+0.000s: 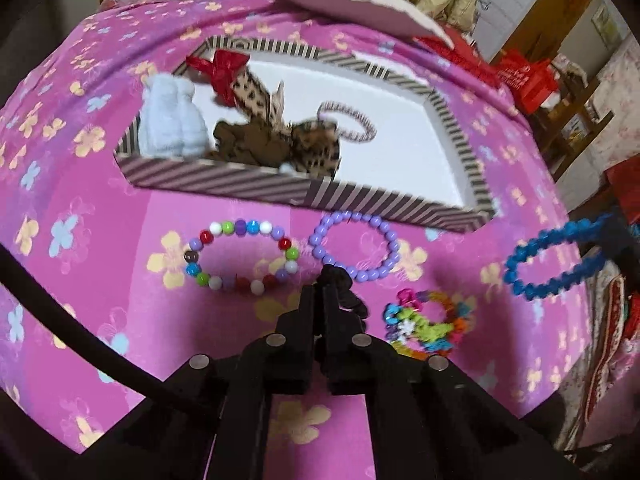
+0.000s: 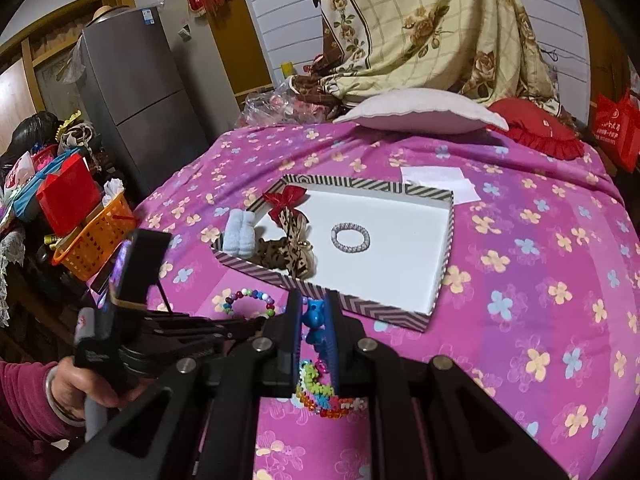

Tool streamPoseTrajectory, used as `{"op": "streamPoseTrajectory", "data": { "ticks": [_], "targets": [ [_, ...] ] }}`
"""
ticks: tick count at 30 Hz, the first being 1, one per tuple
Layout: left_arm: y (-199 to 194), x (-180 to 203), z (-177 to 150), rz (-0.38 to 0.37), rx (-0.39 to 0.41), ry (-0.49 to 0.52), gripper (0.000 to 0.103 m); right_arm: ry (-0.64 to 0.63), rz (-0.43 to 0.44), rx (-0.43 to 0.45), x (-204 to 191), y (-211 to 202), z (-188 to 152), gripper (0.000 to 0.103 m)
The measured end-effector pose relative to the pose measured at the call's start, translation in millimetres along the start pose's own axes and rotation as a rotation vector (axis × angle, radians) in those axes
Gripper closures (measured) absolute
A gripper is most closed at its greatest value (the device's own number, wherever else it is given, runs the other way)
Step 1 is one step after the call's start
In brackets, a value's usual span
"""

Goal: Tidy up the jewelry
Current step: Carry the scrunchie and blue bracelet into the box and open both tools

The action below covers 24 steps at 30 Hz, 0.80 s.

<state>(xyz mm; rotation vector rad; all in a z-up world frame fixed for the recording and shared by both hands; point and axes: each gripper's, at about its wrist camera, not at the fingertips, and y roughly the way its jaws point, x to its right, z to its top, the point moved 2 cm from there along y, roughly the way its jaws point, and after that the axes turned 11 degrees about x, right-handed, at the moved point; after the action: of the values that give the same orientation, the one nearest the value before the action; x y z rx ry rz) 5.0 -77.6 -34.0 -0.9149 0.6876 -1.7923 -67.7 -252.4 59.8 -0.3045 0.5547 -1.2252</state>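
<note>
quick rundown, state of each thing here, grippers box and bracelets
left gripper: shut on a black beaded piece
right gripper: shut on the blue bracelet, lifted off the bed
striped box: open, lid off
grey bracelet: flat inside the box
purple bracelet: on the bedspread
multicolour bracelet: on the bedspread
</note>
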Motion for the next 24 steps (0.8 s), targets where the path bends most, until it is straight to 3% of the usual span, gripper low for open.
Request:
{"op": "streamPoseTrajectory", "data": {
  "ticks": [10, 24],
  "targets": [
    [-31, 3, 41, -0.023, 0.069, 0.002, 0.083, -0.011, -0.010, -0.003, 3, 11, 11, 0.092],
    [-19, -8, 110, 0.076, 0.135, 0.027, 0.083, -0.035, -0.026, -0.044, 12, 61, 33, 0.092]
  ]
}}
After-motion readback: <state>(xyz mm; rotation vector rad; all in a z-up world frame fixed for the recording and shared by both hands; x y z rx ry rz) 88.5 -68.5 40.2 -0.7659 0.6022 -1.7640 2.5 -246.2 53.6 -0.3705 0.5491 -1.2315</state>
